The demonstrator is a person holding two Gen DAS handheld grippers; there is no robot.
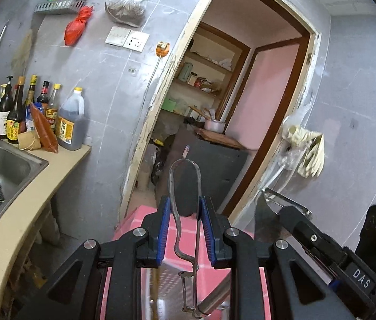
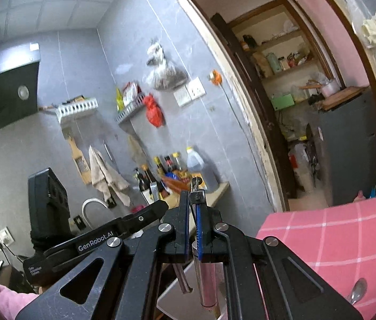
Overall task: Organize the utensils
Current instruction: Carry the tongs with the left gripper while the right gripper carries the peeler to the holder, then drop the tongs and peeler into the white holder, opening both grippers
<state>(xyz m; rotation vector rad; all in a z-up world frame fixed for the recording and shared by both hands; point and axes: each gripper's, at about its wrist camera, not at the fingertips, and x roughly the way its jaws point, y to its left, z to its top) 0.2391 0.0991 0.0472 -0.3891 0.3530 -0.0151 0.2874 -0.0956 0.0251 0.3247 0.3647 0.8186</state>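
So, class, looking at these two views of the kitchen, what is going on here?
A person holds two grippers. The left gripper grips the looped wire handle of a flat metal grater. The right gripper is shut on a slim steel-handled utensil, perhaps a peeler. Both are raised in front of the grey tiled wall, near the steel sink.

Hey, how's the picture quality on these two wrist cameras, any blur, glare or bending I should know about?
Left wrist view: mostly sharp, with strong fisheye bending of the door frame and dark corners; the grater low in the frame smears. Right wrist view: softer, with the bottles and red bag blurred, a glint on the range hood, and the same curved edges.
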